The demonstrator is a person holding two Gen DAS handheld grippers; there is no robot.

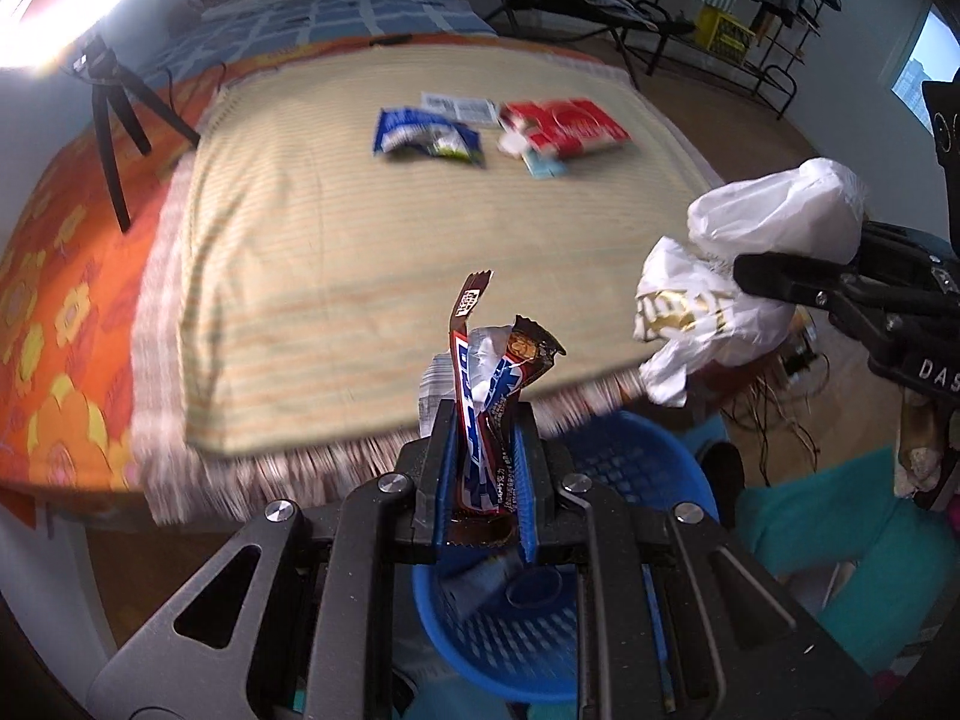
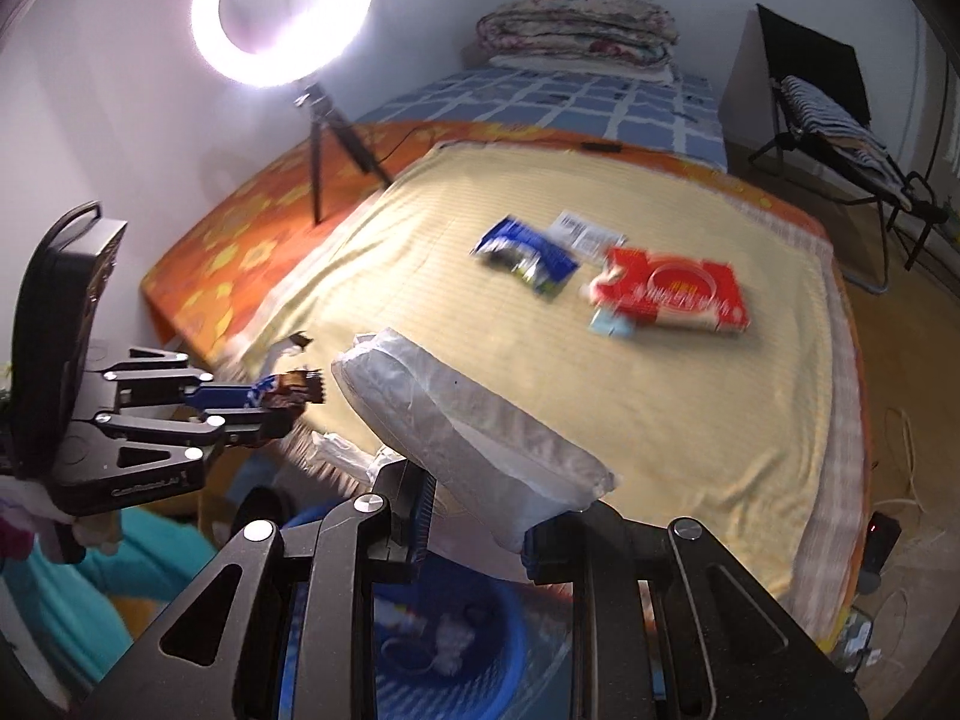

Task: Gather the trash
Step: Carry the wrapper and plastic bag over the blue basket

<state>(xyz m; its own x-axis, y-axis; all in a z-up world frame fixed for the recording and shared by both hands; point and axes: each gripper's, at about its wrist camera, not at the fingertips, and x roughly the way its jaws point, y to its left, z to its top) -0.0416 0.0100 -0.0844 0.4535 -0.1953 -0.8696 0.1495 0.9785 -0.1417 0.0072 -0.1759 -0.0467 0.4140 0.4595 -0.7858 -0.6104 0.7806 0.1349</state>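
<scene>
Candy wrapper (image 1: pixel 487 414) pinched upright between left tongs (image 1: pixel 485 420), above blue basket (image 1: pixel 624 468)

We see a bed (image 2: pixel 690 420) with a yellow striped mat over an orange floral sheet (image 2: pixel 252 252). Landmark: red packet (image 2: pixel 678 294) on the mat. Blue wrapper (image 2: pixel 528 255) just beside it toward the ring-light tripod (image 2: pixel 327 138); white label (image 2: pixel 585 234) just behind it; folded quilt (image 2: pixel 576 30) far behind.

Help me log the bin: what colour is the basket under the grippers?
Blue, with a slotted wall; the basket shows best in the left wrist view.
</scene>
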